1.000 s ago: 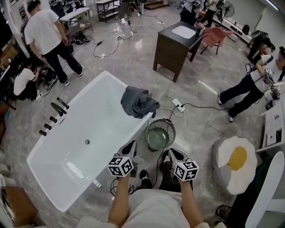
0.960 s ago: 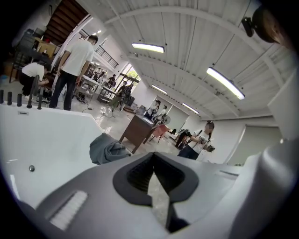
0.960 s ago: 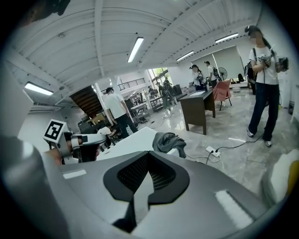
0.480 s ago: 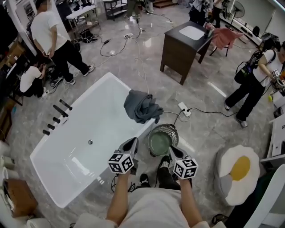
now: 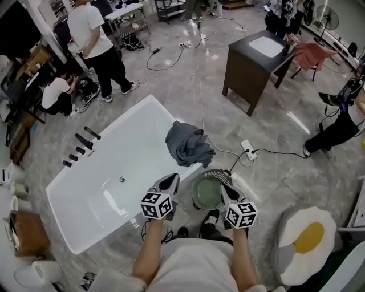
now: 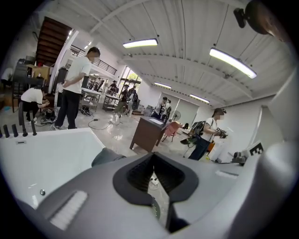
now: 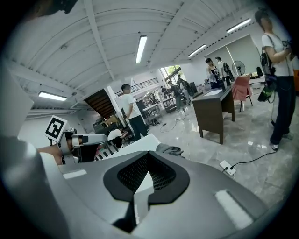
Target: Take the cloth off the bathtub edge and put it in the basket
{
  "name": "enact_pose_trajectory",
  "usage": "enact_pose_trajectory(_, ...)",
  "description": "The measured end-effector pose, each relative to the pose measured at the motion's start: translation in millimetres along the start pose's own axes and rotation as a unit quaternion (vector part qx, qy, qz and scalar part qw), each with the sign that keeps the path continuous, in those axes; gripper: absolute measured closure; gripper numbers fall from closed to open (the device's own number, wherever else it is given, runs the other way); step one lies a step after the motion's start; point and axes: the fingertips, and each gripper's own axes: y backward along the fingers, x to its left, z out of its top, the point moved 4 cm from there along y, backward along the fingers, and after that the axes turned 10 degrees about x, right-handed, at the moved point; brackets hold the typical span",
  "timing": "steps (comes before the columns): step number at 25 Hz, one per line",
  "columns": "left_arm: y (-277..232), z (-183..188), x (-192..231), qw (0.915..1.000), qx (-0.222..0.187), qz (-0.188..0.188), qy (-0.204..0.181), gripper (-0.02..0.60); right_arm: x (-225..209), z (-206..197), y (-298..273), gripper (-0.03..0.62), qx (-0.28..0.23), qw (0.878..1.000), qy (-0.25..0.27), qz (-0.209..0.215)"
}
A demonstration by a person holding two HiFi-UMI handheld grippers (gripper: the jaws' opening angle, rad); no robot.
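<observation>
Grey cloth [image 5: 190, 144] draped on bathtub edge [image 5: 162, 108], ahead of both grippers. Left gripper [image 5: 168, 182], right gripper [image 5: 227, 191] closed, empty. Basket [image 5: 210, 191] between them. Risk: cloth shoved into tub if reached with jaws unopened.

Large open lab or studio hall, mock bathroom set inside: freestanding bathtub [image 5: 102, 177] and sink cabinet [image 5: 254, 65] standing loose on polished stone floor [image 5: 171, 80]. Power strip [image 5: 248, 149] on floor, strip lights [image 6: 140, 43] overhead, people [image 5: 94, 31] near gear-laden tables [image 5: 126, 11].
</observation>
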Motion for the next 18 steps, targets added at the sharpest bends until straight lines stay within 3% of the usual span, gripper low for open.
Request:
enact_pose_trajectory(7, -21.8, -2.7, 4.3, 0.9989, 0.023, 0.042, -0.001, 0.523, -41.0, 19.3, -13.2, 0.597, 0.012, 0.995, -0.056, 0.085)
enact_pose_trajectory(13, -37.3, -6.9, 40.0, 0.9965, 0.048, 0.068, -0.002, 0.522, -58.7, 34.5, -50.5, 0.597, 0.049, 0.995, -0.036, 0.076)
enact_pose_trajectory(18, -65.6, -1.7, 78.6, 0.9958, 0.063, 0.066, 0.008, 0.522, -57.1, 44.1, -106.3, 0.597, 0.083, 0.995, -0.012, 0.055)
